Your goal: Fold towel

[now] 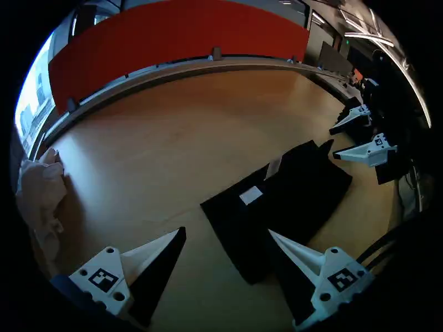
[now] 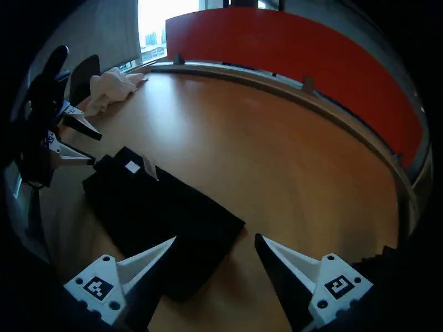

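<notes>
Left gripper view shows left tool (image 1: 226, 231) and right tool (image 1: 332, 144) both released, black towel (image 1: 293, 193) lying on table (image 1: 166, 144) between them.

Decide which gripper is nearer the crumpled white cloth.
Left. The left gripper is close to the white cloth; the right gripper is at the black towel's opposite end.

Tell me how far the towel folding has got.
Done: the black towel lies on the table as a long folded strip. In hand: nothing; the left hand-held gripper and right hand-held gripper hover open at opposite ends. Left: probably folding it shorter.
</notes>
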The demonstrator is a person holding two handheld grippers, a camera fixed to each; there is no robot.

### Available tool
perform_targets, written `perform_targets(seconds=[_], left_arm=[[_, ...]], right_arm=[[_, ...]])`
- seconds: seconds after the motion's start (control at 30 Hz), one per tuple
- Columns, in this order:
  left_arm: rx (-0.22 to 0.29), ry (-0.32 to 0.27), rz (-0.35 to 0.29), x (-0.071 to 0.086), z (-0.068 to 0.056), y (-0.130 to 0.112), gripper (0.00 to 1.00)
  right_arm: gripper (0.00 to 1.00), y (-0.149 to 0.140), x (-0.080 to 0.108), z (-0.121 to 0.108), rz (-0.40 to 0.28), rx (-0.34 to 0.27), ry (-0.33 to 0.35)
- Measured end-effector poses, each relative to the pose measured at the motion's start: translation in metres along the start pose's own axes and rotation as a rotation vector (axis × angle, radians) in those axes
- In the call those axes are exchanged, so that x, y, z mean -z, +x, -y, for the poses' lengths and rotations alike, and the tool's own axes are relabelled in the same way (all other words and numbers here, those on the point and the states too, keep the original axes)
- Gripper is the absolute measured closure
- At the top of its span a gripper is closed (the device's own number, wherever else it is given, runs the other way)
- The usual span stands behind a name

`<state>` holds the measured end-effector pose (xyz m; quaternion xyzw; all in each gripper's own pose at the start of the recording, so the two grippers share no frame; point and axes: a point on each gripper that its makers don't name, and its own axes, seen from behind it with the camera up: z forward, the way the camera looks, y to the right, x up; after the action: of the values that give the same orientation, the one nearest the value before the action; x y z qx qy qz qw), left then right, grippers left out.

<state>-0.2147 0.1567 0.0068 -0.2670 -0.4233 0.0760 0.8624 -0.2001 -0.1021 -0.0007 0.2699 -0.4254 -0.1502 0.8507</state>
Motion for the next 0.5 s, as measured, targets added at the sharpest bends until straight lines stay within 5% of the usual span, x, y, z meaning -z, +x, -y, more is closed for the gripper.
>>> perform_targets(seconds=[0.5], left_arm=[[0.121, 0.081, -0.007, 0.036, 0.023, -0.040, 0.01]], right_arm=[[0.00, 0.016, -0.005, 0.026, -0.011, 0.049, 0.052]])
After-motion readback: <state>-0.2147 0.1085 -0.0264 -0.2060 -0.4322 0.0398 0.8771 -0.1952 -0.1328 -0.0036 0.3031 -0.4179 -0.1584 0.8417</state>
